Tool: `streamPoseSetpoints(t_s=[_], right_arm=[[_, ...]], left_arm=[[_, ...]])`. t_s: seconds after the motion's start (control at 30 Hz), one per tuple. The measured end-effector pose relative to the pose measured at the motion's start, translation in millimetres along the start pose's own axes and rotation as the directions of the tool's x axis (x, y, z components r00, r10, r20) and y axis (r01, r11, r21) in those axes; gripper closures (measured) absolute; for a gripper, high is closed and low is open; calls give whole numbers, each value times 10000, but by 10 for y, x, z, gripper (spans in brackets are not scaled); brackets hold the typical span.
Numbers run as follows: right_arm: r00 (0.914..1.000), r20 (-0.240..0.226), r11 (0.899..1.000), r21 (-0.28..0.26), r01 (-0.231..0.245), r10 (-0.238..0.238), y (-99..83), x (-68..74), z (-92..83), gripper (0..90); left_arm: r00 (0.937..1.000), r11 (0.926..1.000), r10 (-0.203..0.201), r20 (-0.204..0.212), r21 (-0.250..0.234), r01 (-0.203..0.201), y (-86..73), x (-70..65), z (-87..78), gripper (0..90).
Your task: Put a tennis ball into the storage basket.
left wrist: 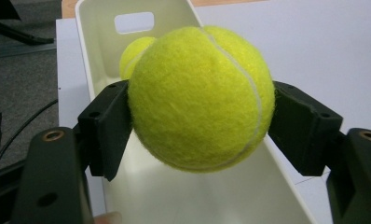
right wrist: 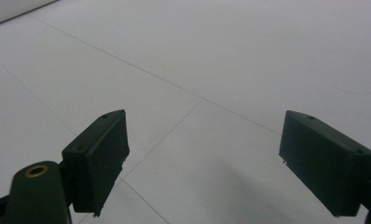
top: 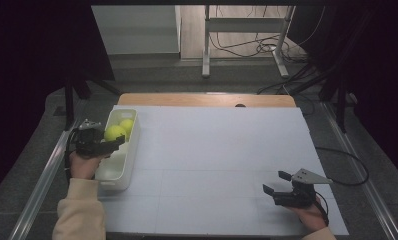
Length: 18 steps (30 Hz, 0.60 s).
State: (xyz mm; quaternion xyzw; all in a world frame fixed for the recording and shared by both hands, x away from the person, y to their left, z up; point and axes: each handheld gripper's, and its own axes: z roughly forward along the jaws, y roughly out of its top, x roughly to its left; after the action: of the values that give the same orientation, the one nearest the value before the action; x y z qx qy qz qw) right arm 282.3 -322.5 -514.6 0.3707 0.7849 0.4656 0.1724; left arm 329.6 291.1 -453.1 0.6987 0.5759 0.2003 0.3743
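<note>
A yellow tennis ball [left wrist: 200, 95] is clamped between the two black jaws of my left gripper [left wrist: 200, 121], held above the inside of a long white bin [left wrist: 95, 56]. In the high view that ball [top: 114, 132] hangs over the bin [top: 118, 172] at the table's left edge, with my left gripper [top: 109, 145] coming in from the left. A second tennis ball [top: 127, 124] lies at the bin's far end, also seen as a second ball [left wrist: 133, 55] behind the held one. My right gripper [top: 277, 182] rests open at the front right, over bare white table [right wrist: 211, 70].
The white table top [top: 212, 150] stretches between the two hands. A wooden strip [top: 202, 99] runs along its far edge. Beyond stand a metal frame's legs [top: 205, 45] and loose cables on the floor. A black cable [top: 347, 170] trails off the table's right side.
</note>
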Motion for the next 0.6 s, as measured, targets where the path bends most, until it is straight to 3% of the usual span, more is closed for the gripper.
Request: streamPoseSetpoints(t_s=[0.1, 0.2, 0.43, 0.6], right_arm=[[10000, 9, 10000, 11, 7, -7, 1, 0, -1, 158], [10000, 7, 10000, 8, 10, -10, 1, 0, -1, 158], [10000, 7, 10000, 5, 9, -9, 1, 1, -2, 158], [10000, 28, 10000, -48, -38, 38, 0, -4, -6, 158]], left_arm=[[10000, 9999, -67, -19, -155, 67, 6, -4, -19, 254], [9999, 9996, -85, 107, -269, 88, 31, -17, -57, 168], [9995, 9983, -65, 312, -585, 83, 52, -61, -105, 142], [9967, 9952, -51, 816, -965, 130, 56, -107, -141, 140]])
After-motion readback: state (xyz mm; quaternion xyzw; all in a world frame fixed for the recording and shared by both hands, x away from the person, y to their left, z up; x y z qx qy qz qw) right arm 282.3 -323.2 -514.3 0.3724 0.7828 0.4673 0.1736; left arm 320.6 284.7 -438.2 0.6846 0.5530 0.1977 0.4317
